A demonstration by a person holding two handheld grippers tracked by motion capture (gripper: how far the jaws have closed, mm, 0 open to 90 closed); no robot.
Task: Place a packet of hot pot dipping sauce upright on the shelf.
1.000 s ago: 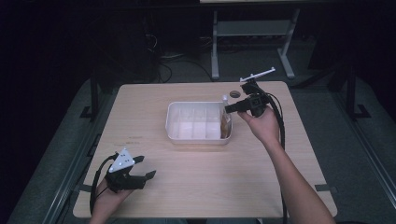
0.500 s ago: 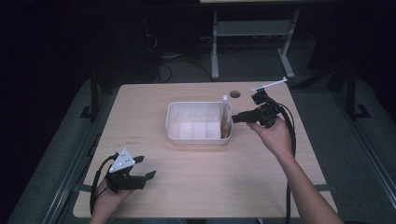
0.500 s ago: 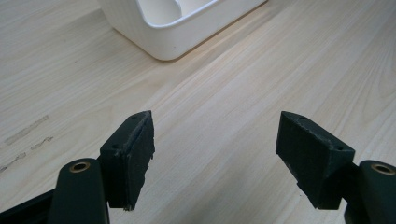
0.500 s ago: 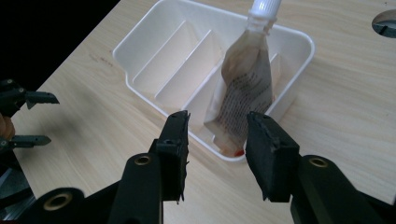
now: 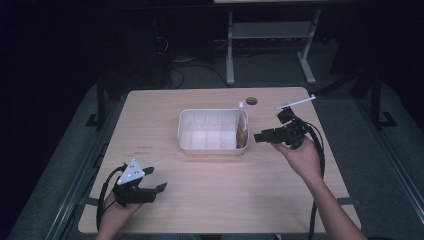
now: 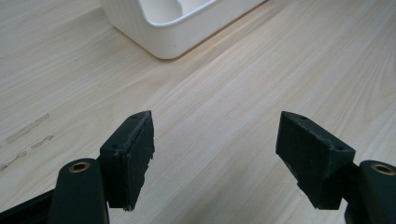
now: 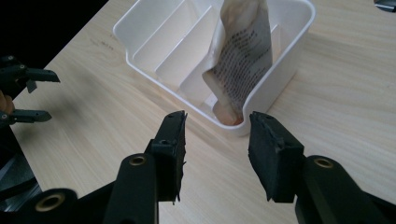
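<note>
At the counter's (image 5: 280, 200) middle, a white divided bin (image 5: 190, 142) holds a printed packet (image 5: 242, 131) upright in its 3 o'clock end compartment. Just beside that end, the right hand-held gripper (image 5: 257, 137) hovers spread and empty; the left hand-held gripper (image 5: 161, 187), at 7 o'clock, is also spread.

The packet (image 7: 243, 60) standing in the white divided bin (image 7: 299, 51) carries dark print too small to read, and its top is cut off by the right gripper view's upper edge. The bin's near wall hides the packet's foot. In the left gripper view, only one corner of the bin lies within the frame.
</note>
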